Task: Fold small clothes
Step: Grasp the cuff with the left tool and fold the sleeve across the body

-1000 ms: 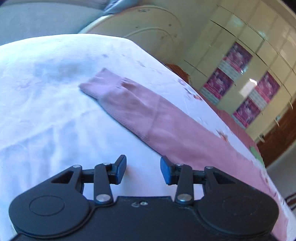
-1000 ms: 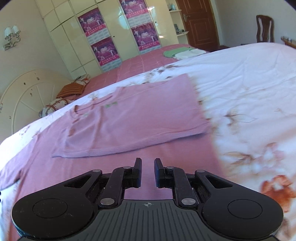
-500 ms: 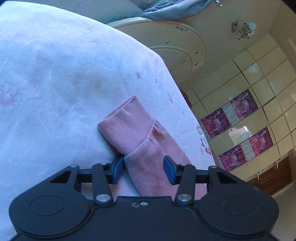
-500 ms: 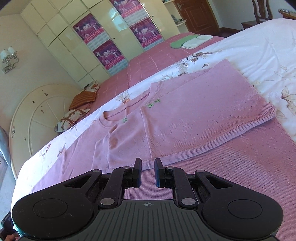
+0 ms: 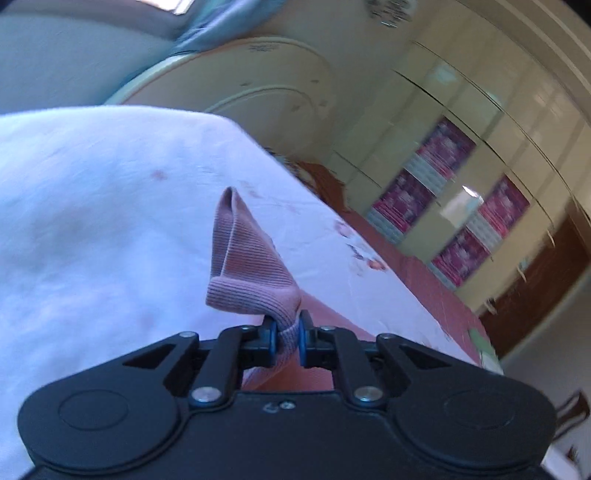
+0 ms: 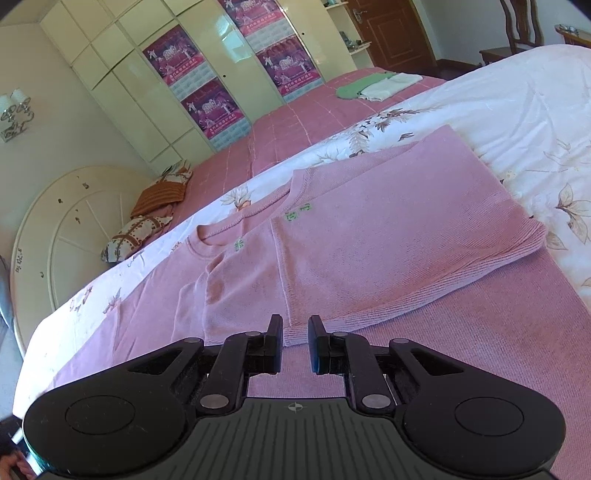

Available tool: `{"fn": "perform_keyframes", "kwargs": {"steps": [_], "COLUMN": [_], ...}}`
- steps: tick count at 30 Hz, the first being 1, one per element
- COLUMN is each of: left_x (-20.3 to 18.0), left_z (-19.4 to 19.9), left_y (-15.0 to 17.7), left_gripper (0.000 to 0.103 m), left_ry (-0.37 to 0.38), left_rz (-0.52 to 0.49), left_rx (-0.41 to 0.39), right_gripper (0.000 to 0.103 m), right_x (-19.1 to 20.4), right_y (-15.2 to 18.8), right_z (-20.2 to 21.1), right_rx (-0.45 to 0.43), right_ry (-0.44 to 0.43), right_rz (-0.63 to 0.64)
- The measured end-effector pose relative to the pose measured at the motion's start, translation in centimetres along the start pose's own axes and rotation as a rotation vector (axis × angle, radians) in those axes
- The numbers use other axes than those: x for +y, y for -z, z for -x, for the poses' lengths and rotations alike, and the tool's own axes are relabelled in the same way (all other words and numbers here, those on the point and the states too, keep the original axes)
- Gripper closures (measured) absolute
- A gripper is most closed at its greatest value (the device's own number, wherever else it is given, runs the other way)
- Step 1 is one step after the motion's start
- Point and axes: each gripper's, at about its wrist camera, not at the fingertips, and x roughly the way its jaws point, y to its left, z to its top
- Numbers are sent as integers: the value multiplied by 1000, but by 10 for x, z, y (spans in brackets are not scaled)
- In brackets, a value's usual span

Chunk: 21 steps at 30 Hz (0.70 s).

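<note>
Cuff (image 5: pixel 255 273) clamped in left tool (image 5: pixel 284 338) — raised off bed (image 5: pixel 92 221); right tool (image 6: pixel 295 341) parted, over pink sweater (image 6: pixel 388 236).

A sunlit bedroom. Cream wardrobes (image 6: pixel 155 85) line the far wall, with magenta posters (image 6: pixel 173 59) on their doors. A round cream headboard (image 6: pixel 70 229) stands at the left, and a wall lamp (image 6: pixel 14 110) hangs above it. A brown door (image 6: pixel 391 33) and a wooden chair (image 6: pixel 521 26) stand at the far right.
</note>
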Motion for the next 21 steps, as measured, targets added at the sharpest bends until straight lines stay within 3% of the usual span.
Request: {"fn": "perform_keyframes", "kwargs": {"steps": [5,11,15,21], "left_x": [-131,-261,-307,-341], "left_z": [-3,-26,-40,-50], "left_y": [36,119,174,223], "left_gripper": [93,93,93,93], "left_ry": [193,326,352,377], "left_rz": [-280,-457,-542,-649], "left_rx": [44,178,256,315], "right_gripper": [89,89,89,89], "right_x": [-11,-30,-43,-57], "right_y": [-3,-10,-17,-26], "right_z": [-3,1,7,15], "right_rx": [1,-9,-26,-38], "right_ry": [-16,-45,-63,-117], "right_rz": [8,-19,-59,-120]}}
